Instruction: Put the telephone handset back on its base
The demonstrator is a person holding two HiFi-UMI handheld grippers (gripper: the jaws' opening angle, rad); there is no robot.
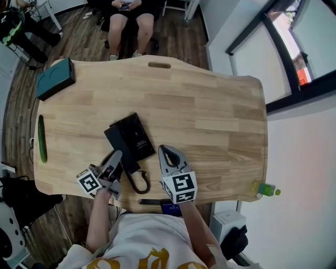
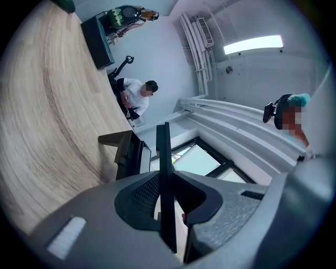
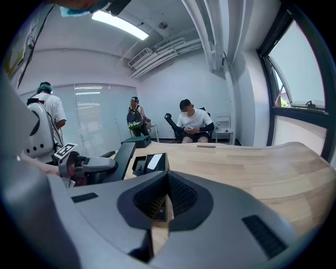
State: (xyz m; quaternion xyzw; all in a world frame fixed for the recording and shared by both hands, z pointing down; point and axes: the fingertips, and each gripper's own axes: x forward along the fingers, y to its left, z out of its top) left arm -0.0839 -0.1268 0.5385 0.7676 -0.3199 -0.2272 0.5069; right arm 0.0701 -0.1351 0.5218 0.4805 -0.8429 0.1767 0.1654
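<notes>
Under the head camera lies a pale wooden table with rounded corners (image 1: 210, 121), on dark plank flooring (image 1: 173, 37). White walls and a black-framed window (image 1: 310, 42) stand toward 2 o'clock. A seated person in dark shorts (image 1: 128, 16) is just past the table's 12 o'clock edge.

At 10 o'clock on the tabletop sits a flat teal box (image 1: 55, 79). A long green cucumber-like thing (image 1: 42, 139) lies along the 9 o'clock edge.

Near the 6 o'clock edge, the left gripper (image 1: 115, 156) has its jaws clamped on the flat black telephone handset (image 1: 127, 167). In the left gripper view the handset stands edge-on between them. Its long axis follows the jaws, and its far end points toward about 1 o'clock, at the black rectangular telephone base (image 1: 131, 136) just beyond. A black cord (image 1: 140, 184) loops from the handset toward 6 o'clock.

The right gripper (image 1: 167, 152) is just beside the base at its 4 o'clock side. Its jaws are pressed together with nothing between them, and they point toward 11 o'clock.

A green bottle (image 1: 265, 189) shows by the table's 4 o'clock corner.
</notes>
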